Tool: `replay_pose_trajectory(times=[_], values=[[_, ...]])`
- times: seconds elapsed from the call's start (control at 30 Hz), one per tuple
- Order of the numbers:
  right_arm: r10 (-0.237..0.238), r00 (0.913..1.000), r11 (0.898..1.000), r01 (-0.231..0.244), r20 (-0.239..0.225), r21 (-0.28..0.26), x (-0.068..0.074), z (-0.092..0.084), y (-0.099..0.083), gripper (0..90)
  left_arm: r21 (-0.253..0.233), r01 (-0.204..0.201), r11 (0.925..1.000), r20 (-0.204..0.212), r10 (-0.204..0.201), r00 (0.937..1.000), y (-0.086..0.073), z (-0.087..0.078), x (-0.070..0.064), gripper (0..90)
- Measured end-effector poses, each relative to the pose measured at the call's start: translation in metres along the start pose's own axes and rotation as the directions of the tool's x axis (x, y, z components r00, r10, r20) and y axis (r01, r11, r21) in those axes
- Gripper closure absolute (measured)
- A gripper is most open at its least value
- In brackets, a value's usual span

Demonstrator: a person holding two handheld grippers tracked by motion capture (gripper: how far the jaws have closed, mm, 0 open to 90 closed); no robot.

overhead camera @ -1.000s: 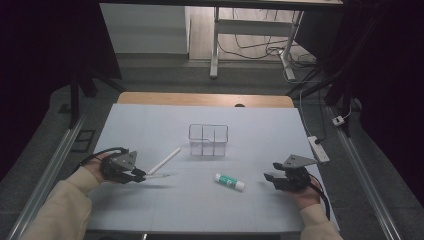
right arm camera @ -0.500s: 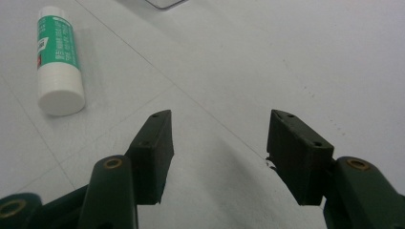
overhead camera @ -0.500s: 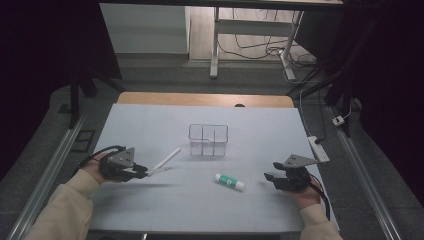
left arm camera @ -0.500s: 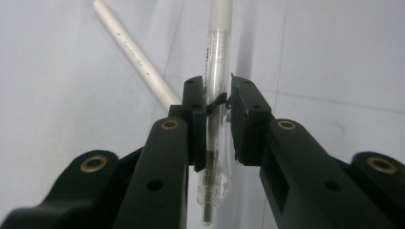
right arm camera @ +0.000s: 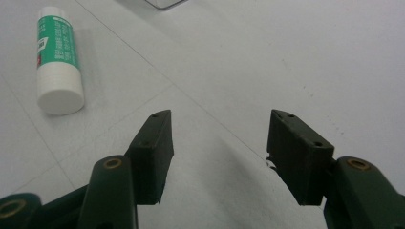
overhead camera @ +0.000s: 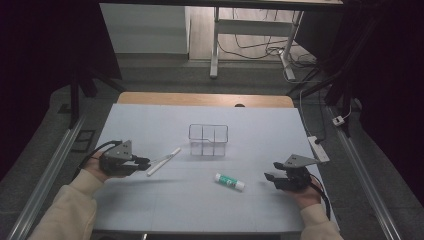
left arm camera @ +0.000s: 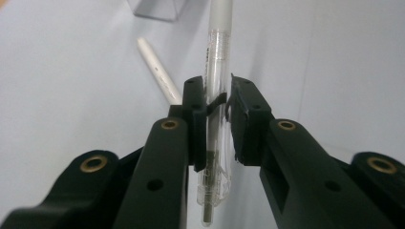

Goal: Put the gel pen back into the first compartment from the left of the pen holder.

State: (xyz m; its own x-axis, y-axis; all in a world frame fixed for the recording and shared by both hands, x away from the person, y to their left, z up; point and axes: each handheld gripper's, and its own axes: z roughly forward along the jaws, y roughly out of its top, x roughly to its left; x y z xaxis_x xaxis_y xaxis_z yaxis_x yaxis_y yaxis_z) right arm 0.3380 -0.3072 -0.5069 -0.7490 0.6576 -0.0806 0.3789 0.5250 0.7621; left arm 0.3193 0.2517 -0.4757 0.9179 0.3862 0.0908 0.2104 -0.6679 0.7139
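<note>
My left gripper (overhead camera: 144, 161) hovers just above the left side of the white table (overhead camera: 150, 210). In the left gripper view it (left arm camera: 218, 95) is shut on a clear-barrelled pen (left arm camera: 217, 57) with a white front end, held lengthwise along the jaws. A second white pen (overhead camera: 164, 161) (left arm camera: 156, 71) lies on the table just beyond its tips. My right gripper (overhead camera: 269, 176) (right arm camera: 219, 143) rests low at the right, open, nothing between its jaws. A green-and-white glue stick (overhead camera: 230, 181) (right arm camera: 57, 62) lies to its left. A clear compartment holder (overhead camera: 208, 140) stands mid-table.
A white power strip (overhead camera: 318, 148) lies along the table's right edge. A wooden strip (overhead camera: 205, 99) borders the far edge. Metal rails (overhead camera: 47, 175) run down both sides of the table, and a desk frame with cables stands on the floor beyond.
The left gripper has shifted slightly up and left with the pen in its jaws. The right gripper, glue stick and holder stay where they were.
</note>
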Motion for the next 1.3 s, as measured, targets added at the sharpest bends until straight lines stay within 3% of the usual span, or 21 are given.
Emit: replay_pose_trajectory(times=[0.37, 0.6, 1.3], values=[[0.0, 1.0, 1.0, 0.0, 0.001, 0.003, 0.0, 0.001, 0.0, 41.3, -0.079, 0.063, 0.9949, -0.038, -0.066, 0.9971, 0.01, 0.008, 0.006, 77.2], [0.0, 1.0, 1.0, 0.0, 0.004, 0.006, 0.0, 0.001, -0.001, 41.3, -0.103, 0.059, 0.993, -0.046, -0.064, 0.9969, 0.018, 0.016, 0.006, 77.2], [-0.002, 1.0, 1.0, 0.002, 0.003, 0.013, 0.0, 0.002, -0.001, 41.2, -0.182, 0.106, 0.9775, -0.083, -0.123, 0.989, 0.035, 0.028, 0.014, 77.2]])
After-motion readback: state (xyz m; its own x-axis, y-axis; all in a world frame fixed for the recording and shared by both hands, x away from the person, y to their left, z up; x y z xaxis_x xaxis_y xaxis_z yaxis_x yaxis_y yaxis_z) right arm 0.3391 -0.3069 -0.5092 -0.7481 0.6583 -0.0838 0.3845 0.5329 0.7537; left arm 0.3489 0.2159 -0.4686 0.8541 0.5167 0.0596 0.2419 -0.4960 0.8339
